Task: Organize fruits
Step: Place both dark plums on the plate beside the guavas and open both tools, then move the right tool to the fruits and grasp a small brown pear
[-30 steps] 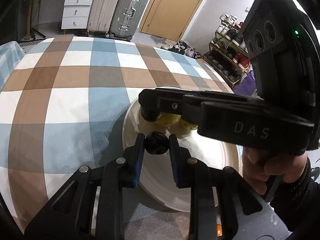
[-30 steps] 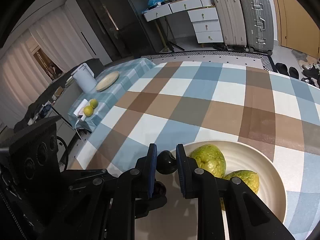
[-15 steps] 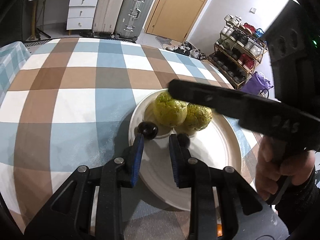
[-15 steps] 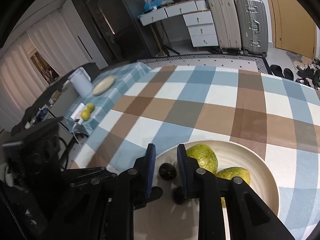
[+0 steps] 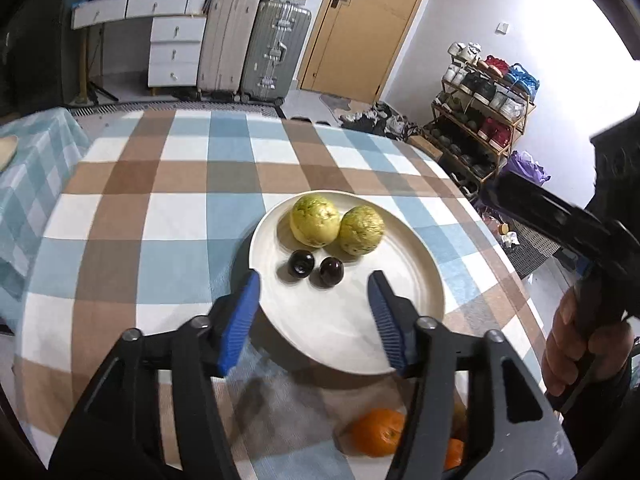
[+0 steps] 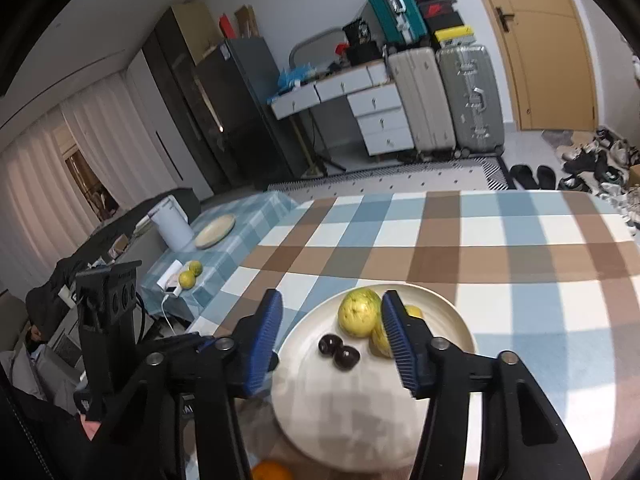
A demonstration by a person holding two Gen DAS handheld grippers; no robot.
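Observation:
A white plate (image 5: 400, 280) (image 6: 440, 320) sits on the checked tablecloth. On it lie two yellow-green fruits (image 5: 314, 220) (image 5: 361, 230) (image 6: 359, 311) and two dark plums (image 5: 301, 263) (image 5: 331, 271) (image 6: 329, 345) (image 6: 346, 357) side by side. My left gripper (image 5: 314, 306) is open and empty, raised above the plate's near part. My right gripper (image 6: 332, 332) is open and empty, above the plate. An orange (image 5: 376, 432) (image 6: 272, 470) lies on the table near the plate's front edge.
The right gripper's body and the hand holding it (image 5: 580, 340) are at the right in the left wrist view. A side table (image 6: 224, 256) to the left holds a white jug (image 6: 172, 224), a flat plate (image 6: 214, 231) and two yellow fruits (image 6: 190, 274).
Both grippers held a dark plum each over the plate, then opened and let them go. The plums now lie on the plate and both grippers have drawn back and up.

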